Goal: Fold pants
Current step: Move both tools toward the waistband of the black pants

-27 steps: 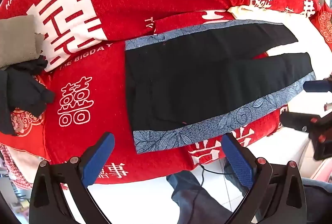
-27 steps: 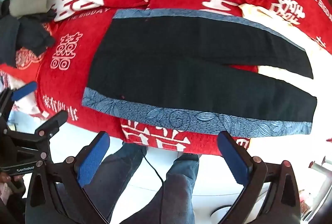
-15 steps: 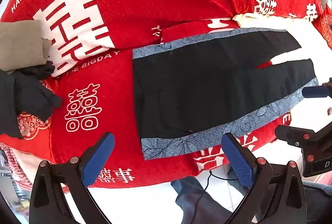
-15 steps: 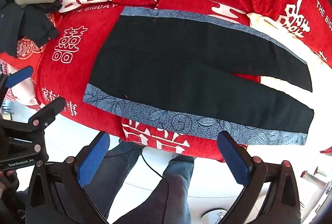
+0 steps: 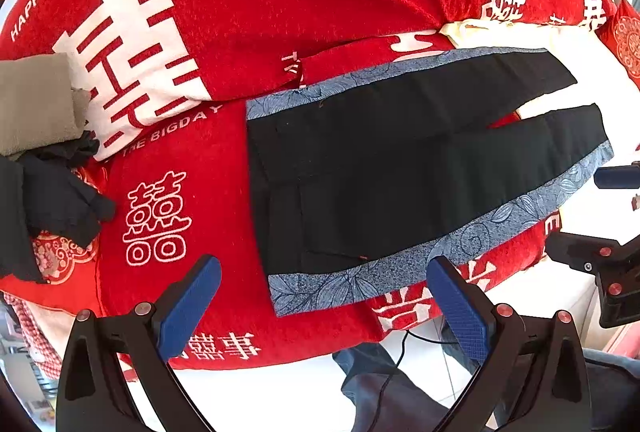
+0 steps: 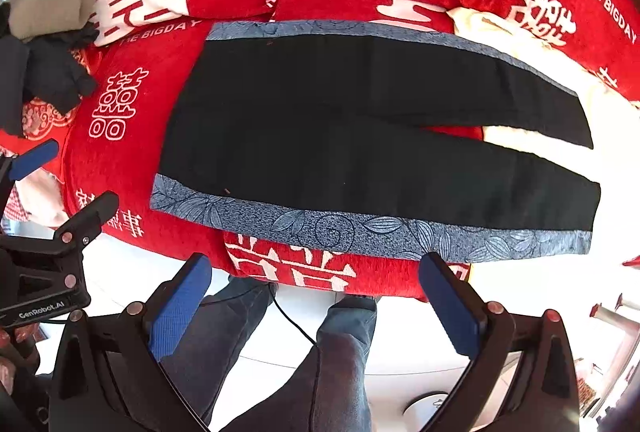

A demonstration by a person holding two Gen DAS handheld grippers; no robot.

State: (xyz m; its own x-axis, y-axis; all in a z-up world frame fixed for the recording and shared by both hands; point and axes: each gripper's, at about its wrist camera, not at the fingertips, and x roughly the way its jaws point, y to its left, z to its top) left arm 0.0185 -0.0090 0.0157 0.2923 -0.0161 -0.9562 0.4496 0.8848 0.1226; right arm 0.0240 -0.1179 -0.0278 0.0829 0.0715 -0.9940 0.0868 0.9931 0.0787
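Note:
Black pants (image 5: 400, 175) (image 6: 352, 135) with blue leaf-patterned side stripes lie flat on a red printed cover, waistband to the left, both legs spread apart to the right. My left gripper (image 5: 324, 296) is open, hovering just in front of the near waistband corner, holding nothing. My right gripper (image 6: 316, 296) is open as well, over the cover's front edge below the near leg's blue stripe (image 6: 360, 228). Each gripper shows at the edge of the other's view: the right one (image 5: 608, 216) and the left one (image 6: 52, 187).
A grey folded cloth (image 5: 36, 103) and dark garments (image 5: 52, 203) are piled at the left end of the red cover (image 5: 240, 11). A cream sheet (image 6: 540, 135) shows under the legs. The person's jeans-clad legs (image 6: 340, 352) and a cable stand on the white floor.
Both grippers have moved closer to the pants, which now look larger. The pants have not moved, and both grippers have stayed open.

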